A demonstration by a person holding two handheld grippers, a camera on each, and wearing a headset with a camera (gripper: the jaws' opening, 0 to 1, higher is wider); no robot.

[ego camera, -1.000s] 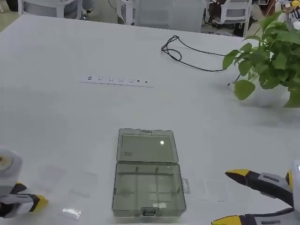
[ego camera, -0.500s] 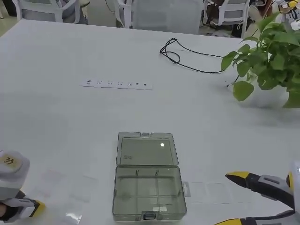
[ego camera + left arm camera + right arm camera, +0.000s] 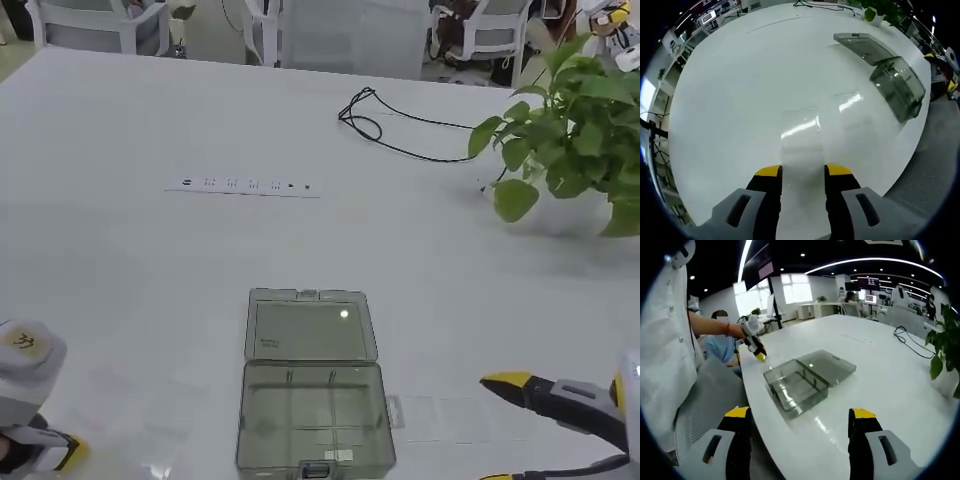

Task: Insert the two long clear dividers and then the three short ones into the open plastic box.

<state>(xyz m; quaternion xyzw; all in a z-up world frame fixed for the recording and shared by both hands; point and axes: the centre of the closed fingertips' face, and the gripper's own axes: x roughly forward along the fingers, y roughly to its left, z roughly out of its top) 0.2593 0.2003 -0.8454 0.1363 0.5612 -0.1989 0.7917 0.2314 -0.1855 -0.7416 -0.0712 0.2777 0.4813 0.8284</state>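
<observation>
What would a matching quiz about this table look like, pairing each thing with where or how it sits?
Things:
1. plastic box
2. black cable
3. plant
4. power strip

Places or states:
A. leafy green, at the far right of the table
B. at the near edge, lid swung open and lying flat
C. flat and white, mid-table, left of centre
D. looped, on the far side

Pairs: 1-B, 2-D, 3-A, 4-C
</observation>
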